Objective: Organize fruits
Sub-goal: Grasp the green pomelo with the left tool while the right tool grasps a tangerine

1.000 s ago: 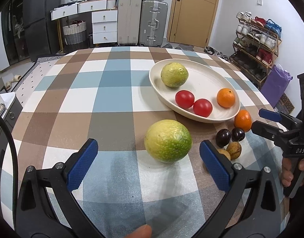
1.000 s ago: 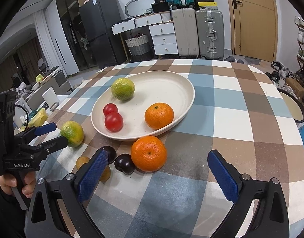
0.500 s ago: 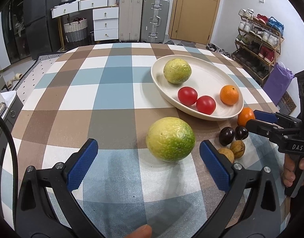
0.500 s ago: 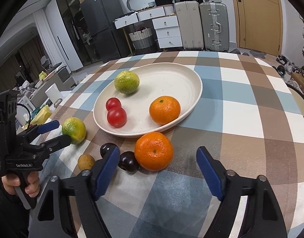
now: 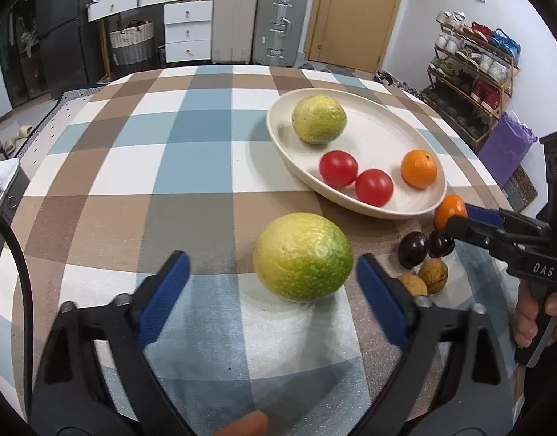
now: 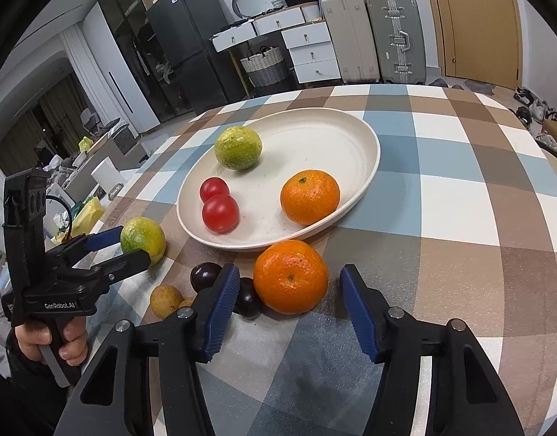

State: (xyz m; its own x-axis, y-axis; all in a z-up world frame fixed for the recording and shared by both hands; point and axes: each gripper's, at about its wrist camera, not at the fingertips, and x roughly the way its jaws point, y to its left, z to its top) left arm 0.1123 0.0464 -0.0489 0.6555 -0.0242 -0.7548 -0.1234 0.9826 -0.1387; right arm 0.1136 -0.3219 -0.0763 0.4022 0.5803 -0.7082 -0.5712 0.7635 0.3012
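"Why were both tools so low over the worktop [image 5: 191,167]?"

"Each had lined up on its own fruit. The left gripper [image 5: 273,283] had its jaws released and spread to either side of the green citrus [image 5: 303,256], not touching it. The right gripper [image 6: 289,309] was the same, jaws parted around the loose orange [image 6: 290,276] just outside the plate [image 6: 365,167]."

"And the plate?"

"It already held another green citrus [image 6: 238,147], two tomatoes [image 6: 220,212] and an orange [image 6: 310,196], so it looked like the collecting spot."

"What about the small ones?"

"Two dark plums [image 5: 413,249] and two brownish fruits [image 5: 434,275] lay bunched beside the loose orange, probably left for afterwards."
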